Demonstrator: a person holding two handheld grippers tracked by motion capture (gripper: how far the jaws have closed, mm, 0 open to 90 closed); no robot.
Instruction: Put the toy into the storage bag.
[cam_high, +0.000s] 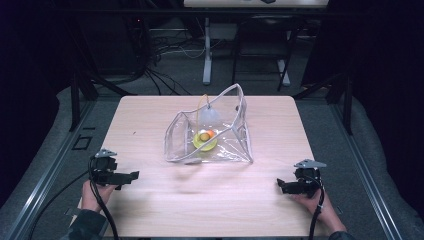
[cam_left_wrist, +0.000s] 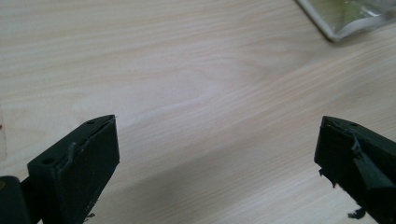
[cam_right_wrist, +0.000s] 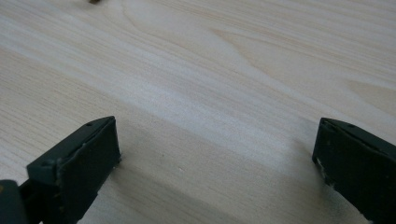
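Both tongs (cam_high: 131, 176) (cam_high: 281, 186) open, clear bag (cam_high: 210, 131) mid-table (cam_high: 150, 115).

Looks like a lab or recording studio, no home. Pale wooden table (cam_high: 150, 200) alone on grey carpet (cam_high: 320, 125), black curtains (cam_high: 390, 75) closing in on both sides. Loose cables (cam_high: 165, 50) tangled on the floor behind, metal rails (cam_high: 50, 165) running along the carpet, white legs of a second desk (cam_high: 207, 50) beyond.

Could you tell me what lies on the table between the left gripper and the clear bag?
Nothing: in the high view, bare wooden table separates the left gripper from the clear bag; the left gripper view agrees.
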